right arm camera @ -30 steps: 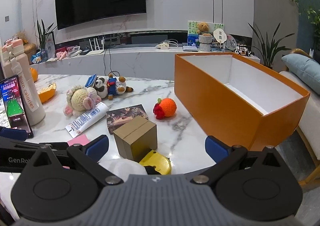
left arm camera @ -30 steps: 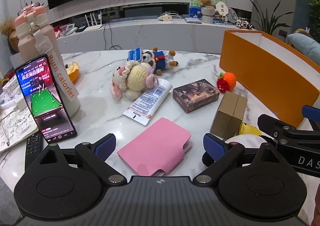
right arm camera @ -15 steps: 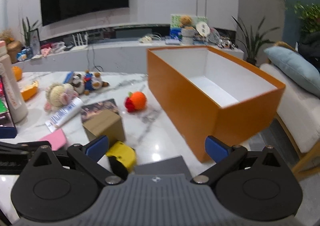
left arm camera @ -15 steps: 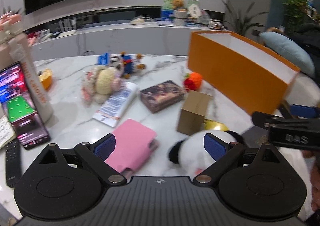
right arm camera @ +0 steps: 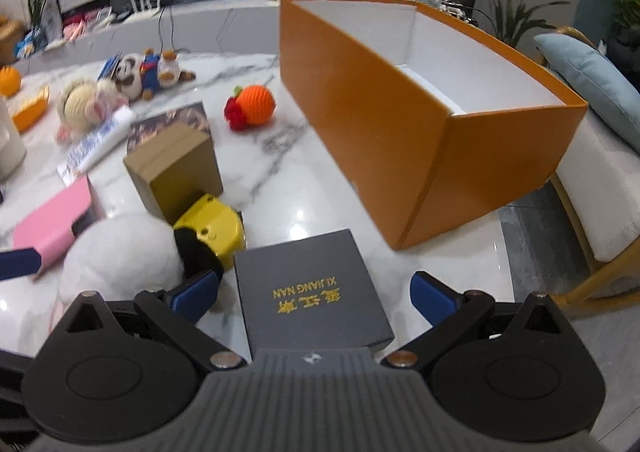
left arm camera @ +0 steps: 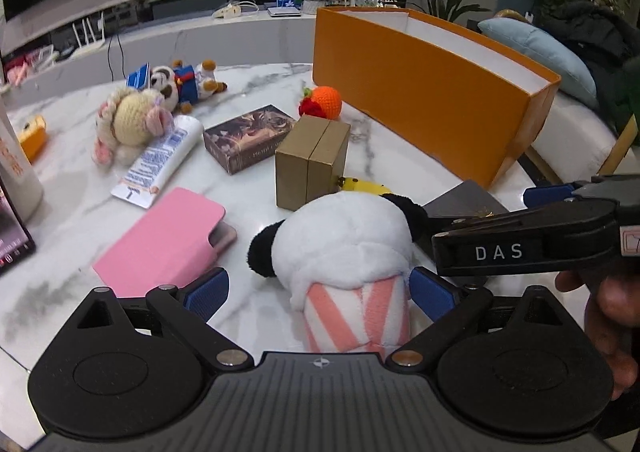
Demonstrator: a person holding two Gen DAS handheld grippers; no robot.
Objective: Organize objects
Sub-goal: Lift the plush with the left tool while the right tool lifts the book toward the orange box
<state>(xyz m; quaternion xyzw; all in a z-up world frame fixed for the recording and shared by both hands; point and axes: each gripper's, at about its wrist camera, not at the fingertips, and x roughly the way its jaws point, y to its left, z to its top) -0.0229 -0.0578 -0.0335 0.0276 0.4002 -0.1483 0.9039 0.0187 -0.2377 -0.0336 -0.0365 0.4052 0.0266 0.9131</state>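
A white panda plush (left arm camera: 348, 244) with a pink-striped body lies on the marble table (left arm camera: 248, 292), between the fingers of my open left gripper (left arm camera: 320, 294). A dark grey box with gold lettering (right arm camera: 308, 288) lies flat near the table's edge, between the fingers of my open right gripper (right arm camera: 315, 292). Neither gripper has its pads pressed on its object. The big orange box (right arm camera: 400, 123) stands open-topped at the right, white inside and with nothing visible in it. From the left wrist, the right gripper (left arm camera: 520, 248) shows as a black bar held by a hand.
Beyond the plush are a brown cardboard box (left arm camera: 312, 159), a yellow tape measure (right arm camera: 212, 228), a pink wallet (left arm camera: 160, 240), a dark card box (left arm camera: 252, 135), a crochet orange (right arm camera: 256, 103), a white tube (left arm camera: 160, 159) and two soft dolls (left arm camera: 132, 123). The table edge lies right of the orange box.
Both grippers have swung to the right and closer to the table. The panda plush now sits between the left fingers, and the dark grey box between the right ones.
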